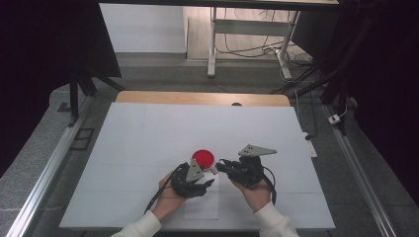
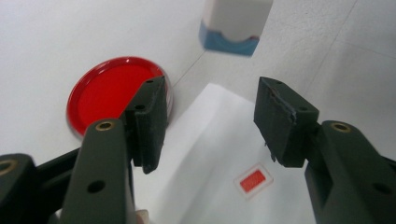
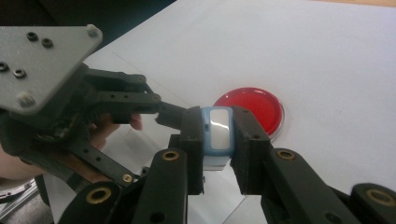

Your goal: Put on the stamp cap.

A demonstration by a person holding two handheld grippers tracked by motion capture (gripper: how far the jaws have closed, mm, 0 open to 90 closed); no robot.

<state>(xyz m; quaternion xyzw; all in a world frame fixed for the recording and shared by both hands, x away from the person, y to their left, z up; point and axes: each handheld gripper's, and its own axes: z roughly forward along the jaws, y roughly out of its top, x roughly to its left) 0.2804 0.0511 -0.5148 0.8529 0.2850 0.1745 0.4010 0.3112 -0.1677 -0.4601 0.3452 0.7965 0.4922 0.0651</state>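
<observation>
High view: fixed above the near edge of the table, facing forward and down, distant. Left gripper view: close, along its own jaws onto the table. Right gripper view: close, likewise. Shared by all three: red dish.

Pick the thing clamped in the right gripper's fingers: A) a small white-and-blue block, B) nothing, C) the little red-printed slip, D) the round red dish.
A: in the right gripper view, the right gripper pinches the white-and-blue block, while the red dish lies on the table behind.
</observation>
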